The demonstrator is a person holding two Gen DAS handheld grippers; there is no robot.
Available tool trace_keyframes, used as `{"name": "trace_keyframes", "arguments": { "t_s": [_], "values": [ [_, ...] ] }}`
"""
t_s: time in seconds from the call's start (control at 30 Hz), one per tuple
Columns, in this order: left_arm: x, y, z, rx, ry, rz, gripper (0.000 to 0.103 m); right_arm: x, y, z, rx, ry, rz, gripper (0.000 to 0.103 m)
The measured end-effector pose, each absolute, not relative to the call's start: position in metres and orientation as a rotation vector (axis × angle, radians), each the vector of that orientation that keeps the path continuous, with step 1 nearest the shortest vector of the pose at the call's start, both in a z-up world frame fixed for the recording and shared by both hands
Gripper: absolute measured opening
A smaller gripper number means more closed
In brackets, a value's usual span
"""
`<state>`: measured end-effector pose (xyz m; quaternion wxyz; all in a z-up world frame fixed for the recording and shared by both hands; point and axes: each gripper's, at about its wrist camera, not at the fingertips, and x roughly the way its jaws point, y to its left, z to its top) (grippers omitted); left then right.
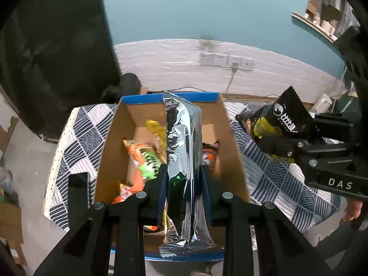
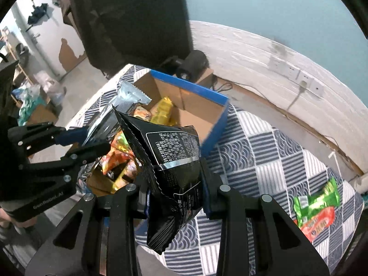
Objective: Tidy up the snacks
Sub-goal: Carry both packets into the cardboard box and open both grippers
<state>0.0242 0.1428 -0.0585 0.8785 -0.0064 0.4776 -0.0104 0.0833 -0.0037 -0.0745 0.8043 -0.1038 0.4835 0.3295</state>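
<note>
My left gripper is shut on a long silver foil snack pack, held upright over the open cardboard box with blue edges. Orange, green and yellow snack packs lie inside the box. My right gripper is shut on a black snack bag, just right of the box. In the left wrist view the right gripper hangs with that black bag beside the box's right wall. In the right wrist view the left gripper holds the silver pack over the box.
The box stands on a table with a blue-and-white patterned cloth. A green pack and an orange-red pack lie on the cloth at the right. A dark chair back stands behind the table, near a white wall with sockets.
</note>
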Motion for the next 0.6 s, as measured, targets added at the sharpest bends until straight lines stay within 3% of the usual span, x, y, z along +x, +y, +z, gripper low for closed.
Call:
{"name": "trace_keyframes", "arguments": {
  "t_s": [0.4,0.53,0.6],
  "values": [
    [0.036,0.181,-0.085,-0.079,1.048,0.045,0.028,0.101,0.040,-0.092,-0.245,1.064,0.750,0.031],
    [0.037,0.185,-0.088,-0.094,1.064,0.051,0.028,0.105,0.044,-0.098,-0.241,1.085,0.760,0.036],
    [0.037,0.186,-0.089,-0.087,1.071,0.074,0.032,0.104,0.044,-0.098,-0.240,1.091,0.760,0.048]
  ]
}}
